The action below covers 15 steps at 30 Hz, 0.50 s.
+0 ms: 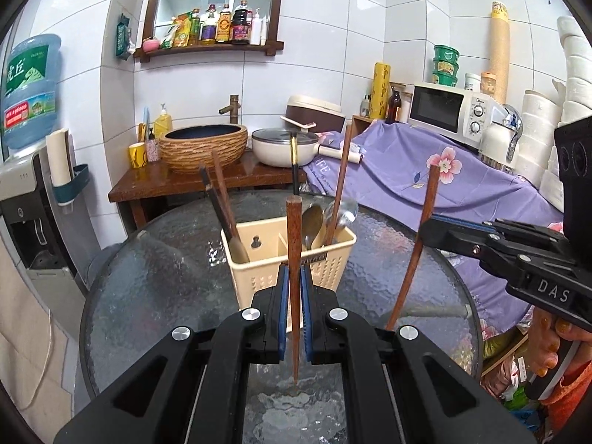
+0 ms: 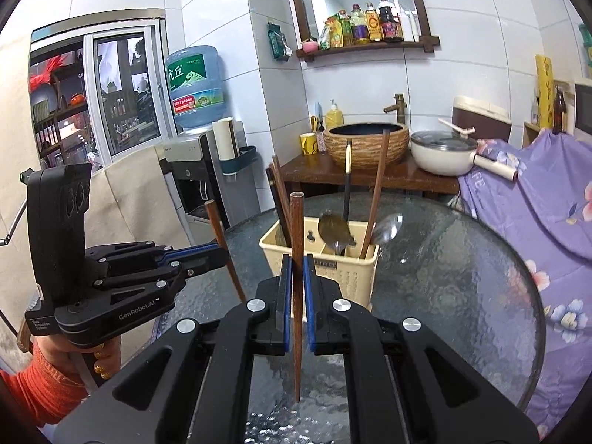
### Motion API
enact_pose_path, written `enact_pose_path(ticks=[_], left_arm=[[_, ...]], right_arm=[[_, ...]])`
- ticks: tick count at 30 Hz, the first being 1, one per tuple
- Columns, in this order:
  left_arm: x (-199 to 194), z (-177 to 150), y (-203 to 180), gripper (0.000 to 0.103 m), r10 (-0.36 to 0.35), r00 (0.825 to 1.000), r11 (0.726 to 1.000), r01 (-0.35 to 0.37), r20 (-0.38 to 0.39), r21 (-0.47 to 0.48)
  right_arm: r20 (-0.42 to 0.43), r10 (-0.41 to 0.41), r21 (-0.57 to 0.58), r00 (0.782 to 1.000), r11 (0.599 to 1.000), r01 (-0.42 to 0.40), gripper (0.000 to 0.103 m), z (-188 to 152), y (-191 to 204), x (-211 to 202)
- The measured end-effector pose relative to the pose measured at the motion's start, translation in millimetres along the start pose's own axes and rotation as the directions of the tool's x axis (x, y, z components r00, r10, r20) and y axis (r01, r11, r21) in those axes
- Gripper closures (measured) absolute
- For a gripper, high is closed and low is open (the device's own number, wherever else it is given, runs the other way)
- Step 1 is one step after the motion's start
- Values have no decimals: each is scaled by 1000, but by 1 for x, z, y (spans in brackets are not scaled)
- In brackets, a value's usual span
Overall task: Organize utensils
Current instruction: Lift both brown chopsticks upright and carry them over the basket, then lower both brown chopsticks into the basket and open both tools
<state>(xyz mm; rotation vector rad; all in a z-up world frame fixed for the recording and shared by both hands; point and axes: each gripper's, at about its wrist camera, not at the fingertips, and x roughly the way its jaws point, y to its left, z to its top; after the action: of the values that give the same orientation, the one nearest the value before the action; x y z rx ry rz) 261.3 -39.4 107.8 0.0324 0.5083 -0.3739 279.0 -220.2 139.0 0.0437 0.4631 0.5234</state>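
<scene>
A cream utensil holder stands on the round glass table, holding several chopsticks and two metal spoons. My left gripper is shut on a brown wooden chopstick, held upright in front of the holder, its tip near the glass. My right gripper is shut on another brown wooden chopstick, also upright. In the left wrist view the right gripper stands to the right with its chopstick. In the right wrist view the left gripper stands to the left with its chopstick.
The glass table has a purple floral cloth to its right. Behind it a wooden stand carries a woven basin and a white pot. A water dispenser stands left, a microwave right.
</scene>
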Motion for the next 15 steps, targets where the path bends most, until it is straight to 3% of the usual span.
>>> enact_pose_path(ticks=[7, 15], left_arm=[[-10, 43, -2, 96, -1, 999, 1000, 0, 50, 28], [-32, 114, -2, 96, -5, 991, 999, 0, 132, 41]], right_arm=[[31, 1, -4, 1000, 1000, -1, 96, 40, -4, -4], [117, -38, -15, 992, 999, 40, 96, 113, -9, -14]])
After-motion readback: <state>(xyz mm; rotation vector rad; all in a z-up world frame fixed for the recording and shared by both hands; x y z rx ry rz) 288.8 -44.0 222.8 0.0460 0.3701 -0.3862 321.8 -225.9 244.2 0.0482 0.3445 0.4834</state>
